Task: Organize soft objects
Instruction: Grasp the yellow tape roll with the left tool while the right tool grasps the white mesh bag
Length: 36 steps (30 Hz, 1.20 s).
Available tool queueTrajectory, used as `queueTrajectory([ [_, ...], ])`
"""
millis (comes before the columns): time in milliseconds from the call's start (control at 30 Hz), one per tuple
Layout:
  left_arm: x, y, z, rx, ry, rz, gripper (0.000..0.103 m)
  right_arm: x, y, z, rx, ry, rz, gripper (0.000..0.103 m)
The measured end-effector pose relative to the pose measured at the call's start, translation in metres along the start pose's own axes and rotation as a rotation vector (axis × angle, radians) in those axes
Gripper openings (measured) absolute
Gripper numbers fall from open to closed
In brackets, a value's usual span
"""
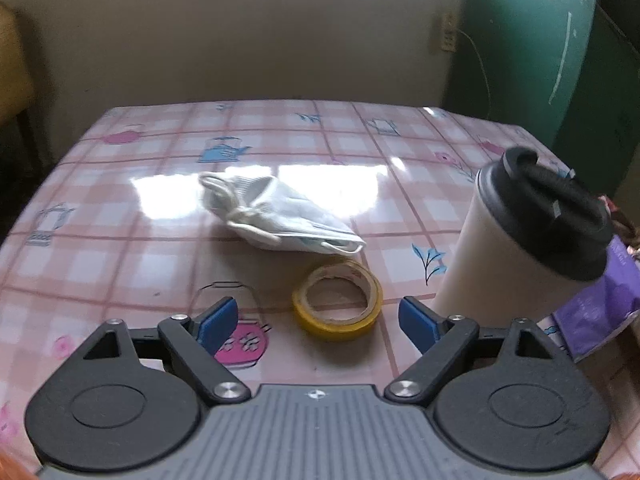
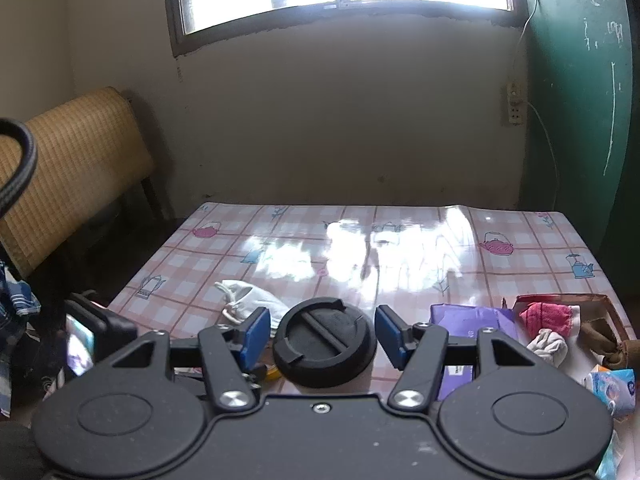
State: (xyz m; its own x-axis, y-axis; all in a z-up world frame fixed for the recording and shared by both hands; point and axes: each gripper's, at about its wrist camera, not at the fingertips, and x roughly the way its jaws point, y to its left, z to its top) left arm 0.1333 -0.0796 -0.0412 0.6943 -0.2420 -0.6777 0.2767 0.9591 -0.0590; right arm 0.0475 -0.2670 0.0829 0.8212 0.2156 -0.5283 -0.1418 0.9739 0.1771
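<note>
A white face mask lies crumpled on the tabletop, its long axis slanting from far left to near right. The left gripper tilts down toward it, jaws spread with nothing between them; the mask sits just beyond, past a tape roll. The right gripper stands spread around a lidded cup, its pads apart from the lid.

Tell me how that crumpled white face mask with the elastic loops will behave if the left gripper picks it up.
The crumpled white face mask lies folded and slumped, so it will probably flop and drape rather than hold shape. It looks thin, so likely very light. Its loose elastic loops may dangle, and on the glossy checked tablecloth it could slide if nudged. The left gripper is open, with the yellow tape roll ahead of it.
</note>
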Motion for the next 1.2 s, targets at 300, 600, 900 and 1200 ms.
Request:
queueTrajectory([
  [300,0.034,-0.002,-0.004,0.014,-0.02,0.048,0.082,0.014,0.006,0.007,-0.013,-0.008,0.03,0.071],
  [600,-0.007,0.058,-0.028,-0.03,-0.044,0.156,0.061,0.042,0.034,0.011,-0.034,0.026,0.089,0.071],
  [900,-0.018,0.083,-0.034,-0.055,-0.076,0.209,0.079,0.1,0.095,0.008,-0.108,0.119,0.152,0.076],
  [1200,-0.04,0.095,-0.022,-0.115,-0.076,0.276,0.061,0.203,0.133,-0.003,-0.209,0.251,-0.012,0.079],
])
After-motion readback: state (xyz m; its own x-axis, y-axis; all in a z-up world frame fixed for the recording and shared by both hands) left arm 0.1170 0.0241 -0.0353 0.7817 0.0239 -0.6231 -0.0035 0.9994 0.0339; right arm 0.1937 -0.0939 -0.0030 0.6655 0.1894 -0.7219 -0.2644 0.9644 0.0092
